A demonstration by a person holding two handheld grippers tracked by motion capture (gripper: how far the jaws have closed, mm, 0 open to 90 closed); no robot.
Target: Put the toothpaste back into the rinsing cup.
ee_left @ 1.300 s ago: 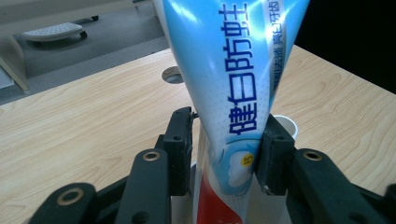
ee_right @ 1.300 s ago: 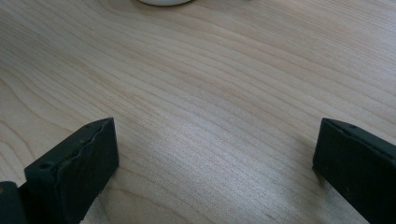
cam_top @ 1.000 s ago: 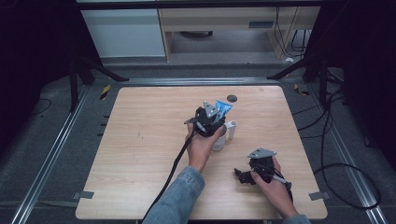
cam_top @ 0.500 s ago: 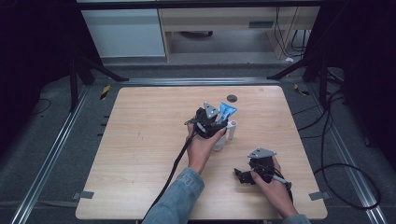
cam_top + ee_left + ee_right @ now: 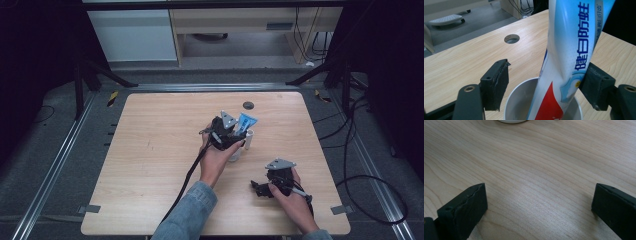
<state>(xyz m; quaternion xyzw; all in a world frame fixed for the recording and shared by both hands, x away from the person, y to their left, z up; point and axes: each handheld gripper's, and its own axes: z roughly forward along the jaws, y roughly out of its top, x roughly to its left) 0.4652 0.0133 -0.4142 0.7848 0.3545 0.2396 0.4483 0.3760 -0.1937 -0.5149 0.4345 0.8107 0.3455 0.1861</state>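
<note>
White cup (image 5: 544, 105) holds one toothpaste tube (image 5: 571, 50); both grippers' fingers (image 5: 495, 83) spread wide, gripping nothing.

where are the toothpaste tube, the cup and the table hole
tube (image 5: 571, 45), left gripper view, on its blue printed body
cup (image 5: 520, 96), left gripper view, on the inner wall left of the tube
hole (image 5: 248, 105), high view, on the dark round opening near the table's far edge
</note>
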